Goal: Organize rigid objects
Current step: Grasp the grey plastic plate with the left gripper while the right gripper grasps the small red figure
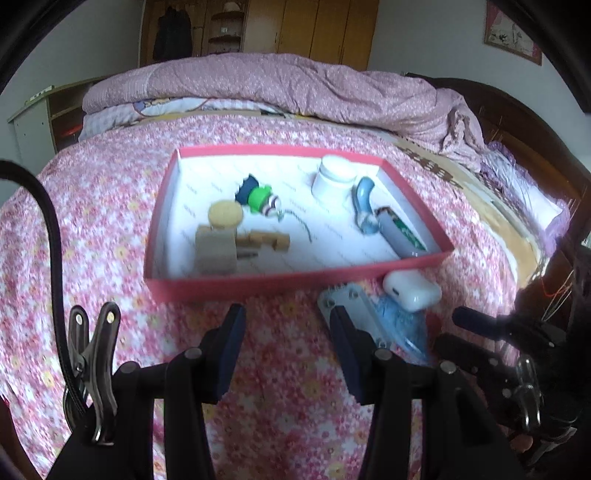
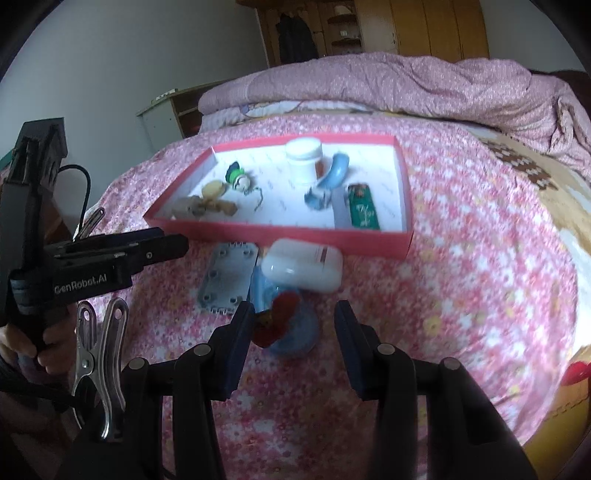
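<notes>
A red box with a white inside lies on the flowered bedspread. It holds a white jar, a blue curved piece, a green-labelled tube, a green toy keychain and wooden pieces. In front of the box lie a white case, a grey plate and a clear blue round thing with a red part. My right gripper is open just above the blue thing, pads apart from it. My left gripper is open over bare bedspread, left of the plate.
A rumpled pink quilt lies across the bed behind the box. Wooden wardrobes stand at the back wall. A small shelf unit is beside the bed at the left. A person's hand holds the left gripper's handle.
</notes>
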Demonstrator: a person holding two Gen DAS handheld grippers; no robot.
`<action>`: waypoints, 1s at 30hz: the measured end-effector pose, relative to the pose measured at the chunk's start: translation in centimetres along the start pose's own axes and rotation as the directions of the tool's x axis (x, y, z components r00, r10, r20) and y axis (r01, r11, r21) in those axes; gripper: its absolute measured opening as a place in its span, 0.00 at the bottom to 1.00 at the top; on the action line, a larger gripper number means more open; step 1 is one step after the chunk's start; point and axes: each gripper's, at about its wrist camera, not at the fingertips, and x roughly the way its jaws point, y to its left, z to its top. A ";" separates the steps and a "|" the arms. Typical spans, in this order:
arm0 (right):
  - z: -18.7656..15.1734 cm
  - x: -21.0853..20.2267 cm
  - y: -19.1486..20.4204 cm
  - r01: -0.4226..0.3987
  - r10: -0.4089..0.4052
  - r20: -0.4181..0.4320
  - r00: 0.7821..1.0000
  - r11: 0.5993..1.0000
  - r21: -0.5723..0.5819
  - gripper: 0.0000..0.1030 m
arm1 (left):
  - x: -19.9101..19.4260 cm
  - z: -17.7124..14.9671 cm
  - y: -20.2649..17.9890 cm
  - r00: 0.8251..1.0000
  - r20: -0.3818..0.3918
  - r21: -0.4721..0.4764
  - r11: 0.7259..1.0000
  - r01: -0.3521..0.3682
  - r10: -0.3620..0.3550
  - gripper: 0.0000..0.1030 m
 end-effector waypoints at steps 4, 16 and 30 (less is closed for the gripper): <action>-0.2 0.8 0.1 -0.008 0.008 0.000 1.000 1.000 0.021 0.44 | 0.3 -0.5 0.1 1.000 -0.014 -0.002 1.000 0.004 -0.004 0.48; -0.6 -0.1 -2.3 0.017 -0.024 0.059 0.998 0.993 0.115 0.19 | 1.0 -1.0 -1.5 0.997 -0.059 0.014 0.999 0.048 -0.047 0.48; -2.3 0.0 -6.0 -0.095 0.080 0.070 0.994 0.963 0.252 0.19 | 2.9 -1.4 -5.6 0.992 -0.123 0.131 0.990 0.047 -0.031 0.68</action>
